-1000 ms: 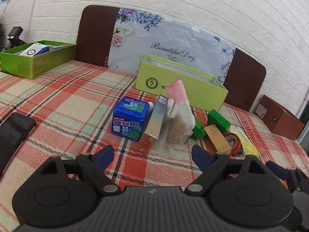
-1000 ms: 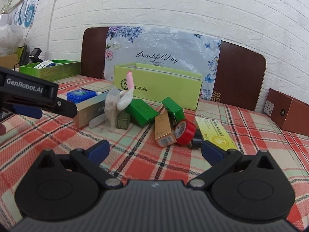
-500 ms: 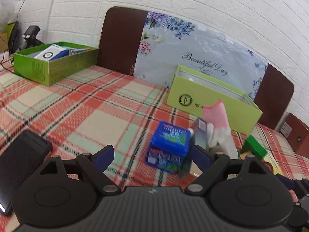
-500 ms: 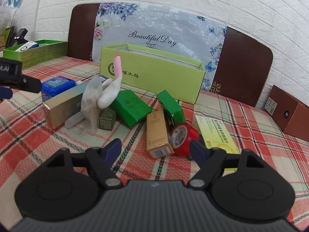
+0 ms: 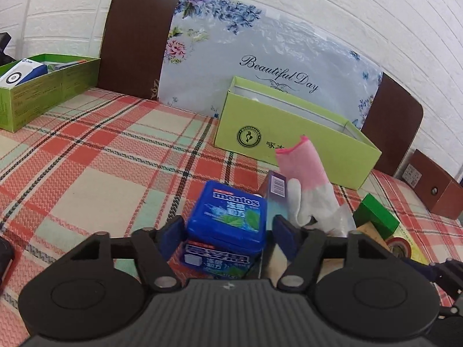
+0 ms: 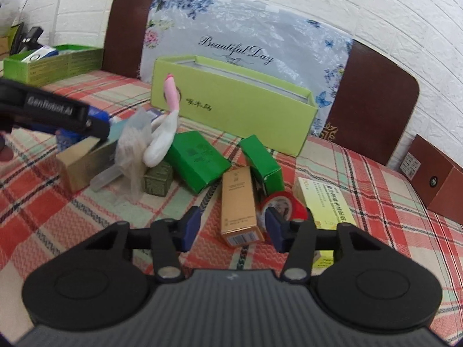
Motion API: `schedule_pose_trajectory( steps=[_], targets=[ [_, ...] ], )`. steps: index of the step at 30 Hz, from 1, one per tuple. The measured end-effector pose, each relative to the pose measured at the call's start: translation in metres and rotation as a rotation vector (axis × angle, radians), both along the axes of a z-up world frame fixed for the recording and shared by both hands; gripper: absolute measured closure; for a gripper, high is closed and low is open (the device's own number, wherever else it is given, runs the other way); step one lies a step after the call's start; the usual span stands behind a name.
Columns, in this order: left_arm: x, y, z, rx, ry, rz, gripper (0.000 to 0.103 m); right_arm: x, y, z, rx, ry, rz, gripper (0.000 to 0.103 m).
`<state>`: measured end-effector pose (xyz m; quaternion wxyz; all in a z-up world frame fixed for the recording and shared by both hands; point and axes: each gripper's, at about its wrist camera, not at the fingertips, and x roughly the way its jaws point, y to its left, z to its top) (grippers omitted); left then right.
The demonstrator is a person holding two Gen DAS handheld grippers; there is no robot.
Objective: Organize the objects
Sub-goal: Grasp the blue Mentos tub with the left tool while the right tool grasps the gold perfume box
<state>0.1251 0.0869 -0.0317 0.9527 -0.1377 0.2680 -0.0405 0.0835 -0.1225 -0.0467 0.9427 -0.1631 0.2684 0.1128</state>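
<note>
Lime box (image 5: 292, 133) far centre on desk (image 5: 95, 173), open top, w/ clutter near it.

Mentos tub (image 5: 228, 217) sits left edge of pile, touching a tall carton (image 5: 275, 199) on its right. Judged: rigid plastic, light, glossy so prob. slippery; take it across the flat side walls, low.

Left hand-held gripper (image 5: 228, 231): part open, fingers either side of tub, not clearly pressing, so not gripping yet.

Right hand-held gripper (image 6: 230, 228): released, holding nothing, over gold carton (image 6: 238, 211), red tape (image 6: 285, 205) by right finger.

Bright, even light; fisheye-bent edges
</note>
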Motion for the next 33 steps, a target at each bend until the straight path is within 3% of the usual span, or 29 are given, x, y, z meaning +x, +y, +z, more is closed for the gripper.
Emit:
schedule_pose_trajectory(
  steps=[4,5,6,14,17,21,28,33],
  targets=[
    [-0.004,0.009,-0.002,-0.046,0.015,0.002,0.038,0.011,0.0,-0.006,0.003,0.025,-0.019,0.058],
    [-0.003,0.011,-0.003,-0.054,0.014,0.012,0.036,0.015,-0.002,-0.007,0.013,0.036,-0.028,0.061],
    [-0.002,0.012,-0.004,-0.057,0.015,0.027,0.036,0.016,-0.003,-0.009,0.011,0.043,-0.036,0.073],
    [0.005,0.013,-0.01,-0.091,0.014,0.092,0.027,-0.025,-0.026,0.011,0.227,0.116,0.015,0.073],
    [0.0,0.017,-0.011,-0.131,0.017,0.068,0.035,-0.041,-0.03,0.011,0.239,0.136,0.027,0.073],
    [-0.015,0.017,-0.005,-0.095,0.043,0.088,0.036,-0.051,-0.033,0.008,0.255,0.152,0.029,0.073],
    [-0.058,0.011,-0.001,-0.056,0.076,0.087,0.036,-0.054,-0.034,0.006,0.266,0.136,0.02,0.064],
    [-0.067,0.004,-0.001,0.027,0.072,0.133,0.03,-0.054,-0.034,0.001,0.266,0.147,0.016,0.06]
  ],
)
